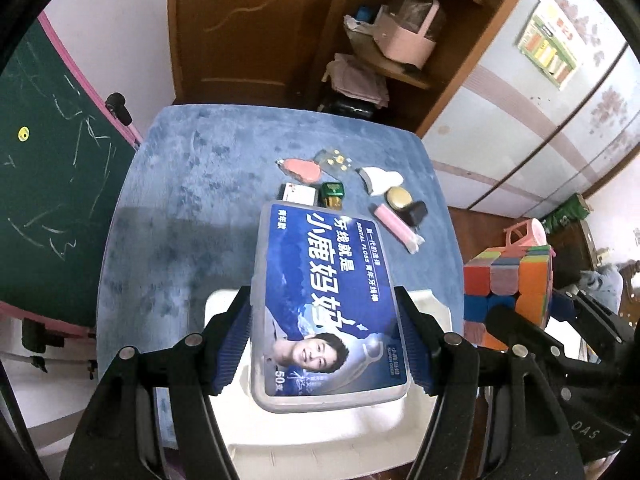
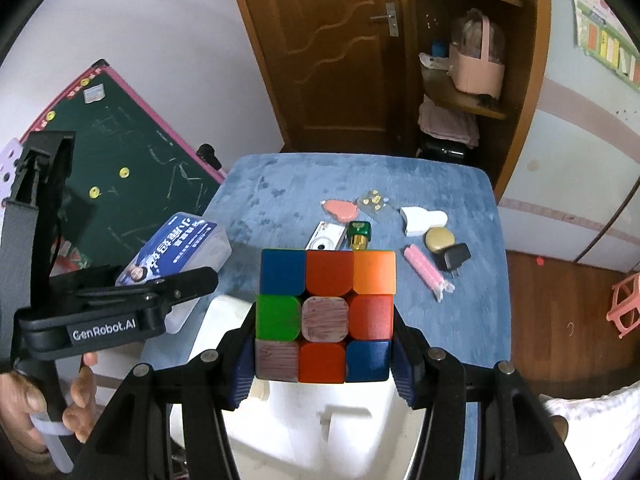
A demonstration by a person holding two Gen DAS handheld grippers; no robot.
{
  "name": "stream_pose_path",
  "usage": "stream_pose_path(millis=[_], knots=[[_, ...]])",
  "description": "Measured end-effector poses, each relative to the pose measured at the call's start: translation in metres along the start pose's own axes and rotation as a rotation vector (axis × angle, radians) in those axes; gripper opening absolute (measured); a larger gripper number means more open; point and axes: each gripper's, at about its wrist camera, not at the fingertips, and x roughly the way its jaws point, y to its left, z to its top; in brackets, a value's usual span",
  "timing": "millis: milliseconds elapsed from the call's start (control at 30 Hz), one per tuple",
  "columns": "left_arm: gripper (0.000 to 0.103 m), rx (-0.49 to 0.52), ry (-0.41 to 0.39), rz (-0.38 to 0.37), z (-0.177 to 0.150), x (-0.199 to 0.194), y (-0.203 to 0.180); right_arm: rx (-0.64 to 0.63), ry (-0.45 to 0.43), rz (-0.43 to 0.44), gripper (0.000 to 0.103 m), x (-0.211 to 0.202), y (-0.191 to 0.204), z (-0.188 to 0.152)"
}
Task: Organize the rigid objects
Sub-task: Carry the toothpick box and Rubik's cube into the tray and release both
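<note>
In the left wrist view, the left hand-held gripper (image 1: 326, 340) is clamped on a flat dental floss box (image 1: 320, 304), its blue pads pressing the two long edges near the lower end. The box sits in the centre of the frame, held above the blue-covered bench (image 1: 192, 200); its long axis runs from the lower centre up and slightly left, away from the camera, with the printed label facing up and the lettering reading sideways. Beneath it shows a white container (image 1: 320, 432), though how close the box is to it is hard to judge. In the right wrist view, the right hand-held gripper (image 2: 322, 354) grasps a Rubik's cube (image 2: 324, 316) by its lower left and right sides, squarely in the middle of the frame, one face of mixed colours turned toward the camera and its edges roughly upright. In the upper right of the bench lie small items: a pink clip (image 2: 428, 272), a black charger (image 2: 454, 258), a gold tin (image 2: 439, 239) and a green bottle (image 2: 359, 234). A person's hand (image 2: 52, 404) shows at the lower left.
</note>
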Motion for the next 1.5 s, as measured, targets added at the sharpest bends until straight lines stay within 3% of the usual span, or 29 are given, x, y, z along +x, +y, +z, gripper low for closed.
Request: stream_pose_path(millis=[467, 1100, 1500], knots=[[0.071, 0.085, -0.018, 0.037, -0.047, 0.000, -0.013, -0.011, 0.051, 0.004, 0.056, -0.014, 0.004, -0.067], [0.070, 0.139, 0.103, 0.063, -0.099, 0.067, -0.010, 0.041, 0.275, 0.001, 0.056, 0.055, 0.005, -0.153], [0.070, 0.161, 0.200, 0.077, -0.120, 0.115, -0.010, 0.048, 0.391, -0.008, 0.056, 0.092, 0.009, -0.173]])
